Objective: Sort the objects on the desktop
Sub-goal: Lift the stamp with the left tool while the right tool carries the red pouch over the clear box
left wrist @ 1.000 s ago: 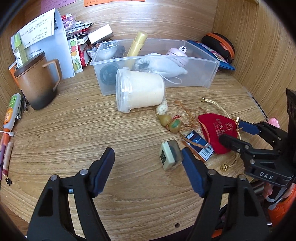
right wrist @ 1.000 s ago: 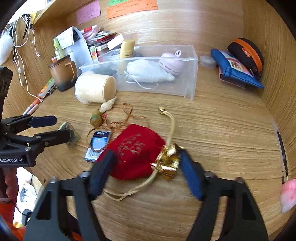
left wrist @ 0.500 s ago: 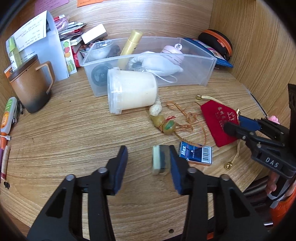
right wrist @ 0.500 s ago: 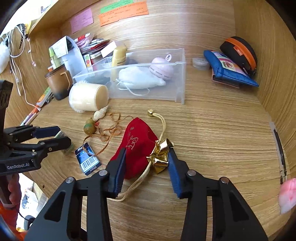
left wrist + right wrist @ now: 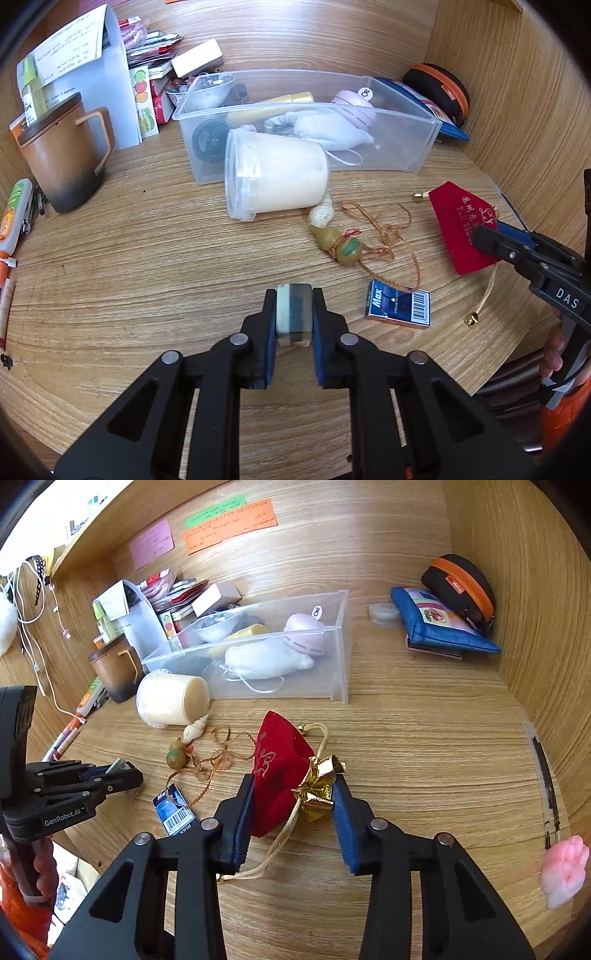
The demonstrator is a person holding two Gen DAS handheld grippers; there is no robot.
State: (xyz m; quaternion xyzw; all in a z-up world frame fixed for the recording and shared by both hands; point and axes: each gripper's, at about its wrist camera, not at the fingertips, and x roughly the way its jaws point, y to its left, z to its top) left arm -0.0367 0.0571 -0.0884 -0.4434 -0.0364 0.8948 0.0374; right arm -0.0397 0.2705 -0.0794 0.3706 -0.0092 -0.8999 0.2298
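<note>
My left gripper (image 5: 294,317) is shut on a small pale green stamp block (image 5: 293,318) just above the wooden desk. My right gripper (image 5: 293,794) is shut on a red drawstring pouch (image 5: 279,775) with a gold bow (image 5: 319,786), its cord trailing on the desk. The pouch also shows in the left wrist view (image 5: 463,225), held by the right gripper (image 5: 487,236). The left gripper shows at the left of the right wrist view (image 5: 122,775). A clear plastic bin (image 5: 424,147) with several items stands at the back.
On the desk lie a cream tub on its side (image 5: 277,181), a shell and gourd charm on a brown cord (image 5: 340,243), and a small blue box (image 5: 397,304). A brown mug (image 5: 62,158) stands left. A blue pouch (image 5: 439,627) and black case (image 5: 461,583) sit back right.
My left gripper closed on the stamp block. My right gripper closed on the red pouch and lifted its end, pulling it right, off the blue box.
</note>
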